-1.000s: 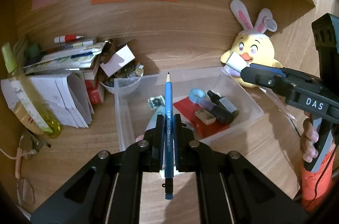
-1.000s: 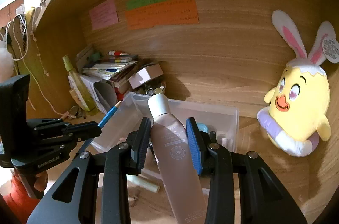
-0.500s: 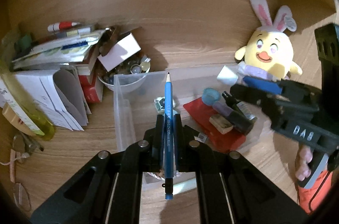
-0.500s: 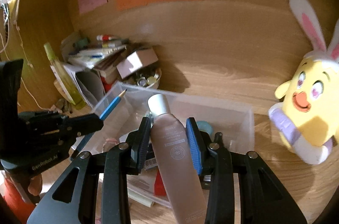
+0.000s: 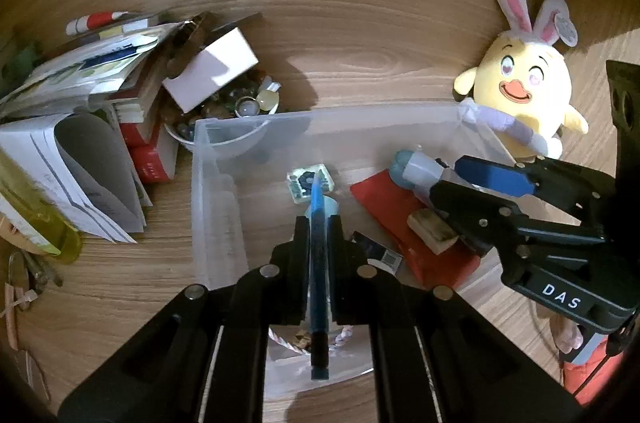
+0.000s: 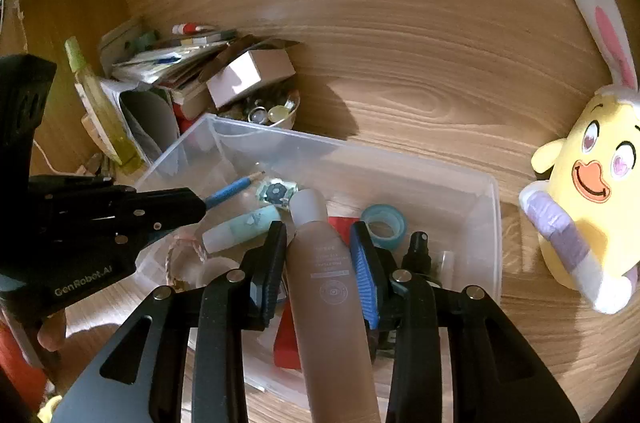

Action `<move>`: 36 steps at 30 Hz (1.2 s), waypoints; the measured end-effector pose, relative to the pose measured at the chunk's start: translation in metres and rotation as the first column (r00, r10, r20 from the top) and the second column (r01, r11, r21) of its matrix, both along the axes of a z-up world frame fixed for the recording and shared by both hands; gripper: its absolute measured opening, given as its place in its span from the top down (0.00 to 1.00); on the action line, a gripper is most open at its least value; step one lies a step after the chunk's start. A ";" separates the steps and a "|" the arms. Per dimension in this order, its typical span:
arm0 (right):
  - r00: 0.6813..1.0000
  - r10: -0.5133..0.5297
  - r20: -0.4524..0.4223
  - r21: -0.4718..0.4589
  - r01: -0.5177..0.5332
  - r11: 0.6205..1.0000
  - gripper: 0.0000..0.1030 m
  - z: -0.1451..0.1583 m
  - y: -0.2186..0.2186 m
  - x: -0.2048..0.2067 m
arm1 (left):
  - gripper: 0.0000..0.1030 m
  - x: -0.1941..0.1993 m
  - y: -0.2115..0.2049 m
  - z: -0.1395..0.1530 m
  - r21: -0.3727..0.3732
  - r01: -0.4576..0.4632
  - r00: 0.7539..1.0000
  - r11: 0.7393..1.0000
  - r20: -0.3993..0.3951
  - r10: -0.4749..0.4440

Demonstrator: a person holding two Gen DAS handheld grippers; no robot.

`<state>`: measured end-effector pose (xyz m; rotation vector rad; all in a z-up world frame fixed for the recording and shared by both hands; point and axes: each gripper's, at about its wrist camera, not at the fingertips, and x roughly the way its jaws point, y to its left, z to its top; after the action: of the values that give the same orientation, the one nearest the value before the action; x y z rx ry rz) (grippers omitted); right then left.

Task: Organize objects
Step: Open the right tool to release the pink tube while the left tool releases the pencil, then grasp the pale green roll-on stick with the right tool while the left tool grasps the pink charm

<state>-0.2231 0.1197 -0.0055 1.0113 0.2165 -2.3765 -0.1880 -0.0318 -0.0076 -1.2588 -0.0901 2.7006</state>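
My left gripper (image 5: 318, 223) is shut on a blue pencil (image 5: 318, 243). The pencil's tip points down into a clear plastic bin (image 5: 199, 183), just over a small square patterned tile (image 5: 310, 181). My right gripper (image 6: 320, 235) is shut on a pinkish-brown bottle with a white cap (image 6: 324, 263), held slanting over the same bin (image 6: 496, 223). In the bin lie a red packet (image 5: 384, 207), a teal tape roll (image 6: 384, 223), a dark spray bottle (image 6: 418, 255) and a mint tube (image 6: 240, 227). Each wrist view shows the other gripper: the left gripper (image 6: 196, 203) and the right gripper (image 5: 480, 183).
A yellow plush chick with bunny ears (image 5: 520, 95) sits right of the bin against the wooden back wall. Left of the bin are a pile of books and papers (image 5: 80, 103), a white box (image 5: 212, 71) over a bowl of small bits (image 5: 244, 107), and a yellow-green bottle (image 6: 96, 103).
Both grippers have come down and forward to the bin. The pencil tip now reaches inside it, and the bottle hangs lower over its contents. Both grips are unchanged.
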 end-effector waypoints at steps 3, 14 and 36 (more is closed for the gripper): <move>1.000 0.010 0.008 -0.012 -0.010 1.000 0.67 0.003 0.000 0.000 | 0.93 0.004 0.004 0.005 -0.022 0.001 1.000 1.000 -0.022 -0.002; 0.999 -0.004 -0.045 -0.002 0.003 1.000 0.61 0.022 0.008 0.020 | 0.89 0.037 0.007 0.026 -0.049 0.017 0.997 0.999 -0.079 -0.020; 0.991 0.018 -0.130 -0.036 -0.023 0.999 0.43 0.033 0.041 0.098 | 0.51 0.118 0.006 0.023 -0.056 0.042 0.992 0.998 -0.120 -0.048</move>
<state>-0.1247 0.1609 0.0273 0.8343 0.2279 -2.4203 -0.0700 -0.0254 0.0157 -1.0923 0.0245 2.7499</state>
